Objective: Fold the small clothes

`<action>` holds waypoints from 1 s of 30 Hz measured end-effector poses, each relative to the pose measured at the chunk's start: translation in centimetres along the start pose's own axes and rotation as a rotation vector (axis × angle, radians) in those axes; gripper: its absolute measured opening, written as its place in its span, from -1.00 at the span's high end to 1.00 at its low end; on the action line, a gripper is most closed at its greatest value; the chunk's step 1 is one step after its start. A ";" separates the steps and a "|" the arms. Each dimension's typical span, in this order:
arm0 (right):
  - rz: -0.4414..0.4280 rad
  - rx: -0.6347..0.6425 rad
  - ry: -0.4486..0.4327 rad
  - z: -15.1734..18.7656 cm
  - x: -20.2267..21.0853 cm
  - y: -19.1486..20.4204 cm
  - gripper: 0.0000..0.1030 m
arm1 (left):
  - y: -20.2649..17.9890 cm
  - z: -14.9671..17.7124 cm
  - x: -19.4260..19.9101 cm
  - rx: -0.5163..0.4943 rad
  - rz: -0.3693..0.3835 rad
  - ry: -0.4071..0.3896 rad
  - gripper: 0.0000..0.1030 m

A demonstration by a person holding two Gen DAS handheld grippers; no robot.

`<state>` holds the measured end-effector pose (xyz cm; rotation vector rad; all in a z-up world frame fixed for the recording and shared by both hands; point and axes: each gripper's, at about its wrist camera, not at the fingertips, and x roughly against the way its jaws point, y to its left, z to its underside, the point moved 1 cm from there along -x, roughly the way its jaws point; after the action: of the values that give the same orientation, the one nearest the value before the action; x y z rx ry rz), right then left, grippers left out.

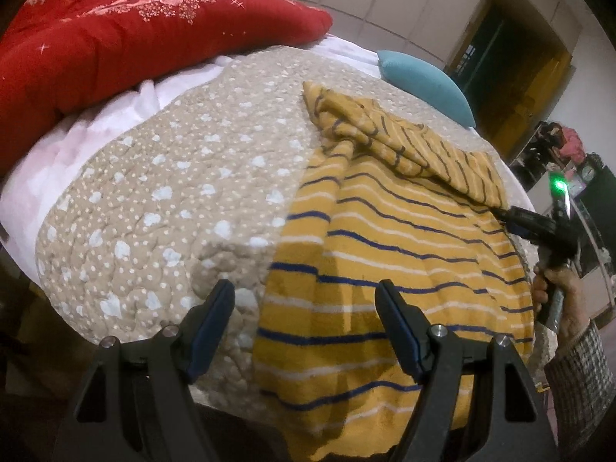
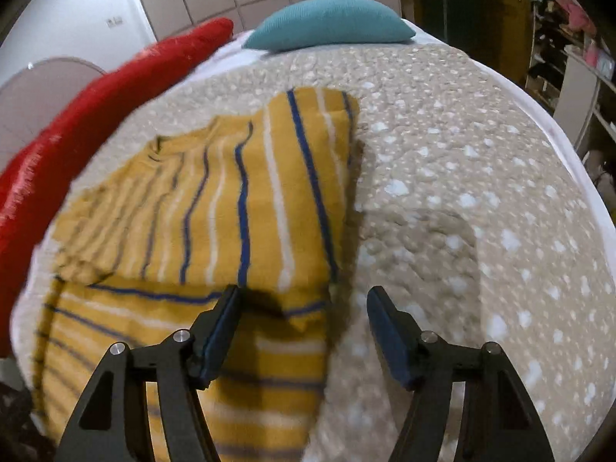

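A mustard-yellow sweater point(image 1: 385, 254) with blue and white stripes lies flat on the beige spotted bedcover point(image 1: 173, 192). One sleeve point(image 1: 404, 142) is folded across its upper body. My left gripper point(image 1: 306, 288) hovers open over the sweater's near left edge, with nothing pinched between its pads. The right gripper point(image 1: 539, 227) shows at the sweater's far right edge, held by a hand point(image 1: 562, 288) in a checked sleeve. In the right wrist view the right gripper point(image 2: 304, 294) stands open above the corner of the folded part of the sweater point(image 2: 238, 200); its pads do not press the cloth.
A red quilt point(image 1: 115, 46) is piled along the far left of the bed. A teal pillow point(image 2: 331, 23) rests at the head end on a white sheet point(image 1: 96, 127). Shelves with clutter point(image 2: 566, 38) and a dark doorway point(image 1: 485, 50) stand beyond the bed.
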<state>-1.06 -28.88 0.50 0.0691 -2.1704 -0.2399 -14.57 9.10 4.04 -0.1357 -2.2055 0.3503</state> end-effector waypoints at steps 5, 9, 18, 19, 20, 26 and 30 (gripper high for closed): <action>-0.038 -0.258 -0.005 -1.5 -1.2 -5.3 0.25 | 1.0 -0.3 0.5 0.017 -0.009 -0.004 -0.44; -0.094 -0.218 -0.014 -0.4 0.9 -5.1 0.11 | 2.1 -0.5 -0.2 0.041 0.011 0.006 -0.44; -0.450 -0.159 0.084 10.5 5.5 -4.4 -0.06 | 3.0 -0.7 -2.2 0.090 0.163 0.048 -0.44; -0.490 -0.172 0.081 11.4 6.0 -4.5 -0.07 | 3.0 -0.6 -2.2 0.103 0.203 0.054 -0.44; -0.535 -0.194 0.086 12.3 6.5 -4.6 -0.08 | 2.9 -0.6 -2.3 0.116 0.247 0.062 -0.31; -0.752 -0.238 0.141 16.4 6.3 -2.2 -0.09 | 1.6 2.6 -2.8 0.169 0.359 0.112 -0.05; -0.852 -0.298 0.168 18.8 6.2 -1.2 -0.09 | 2.0 4.5 -2.1 0.221 0.400 0.112 -0.05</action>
<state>-20.05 -28.14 -5.17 0.8156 -1.8008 -0.9925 -16.88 9.62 -0.76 -0.4665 -2.0057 0.7844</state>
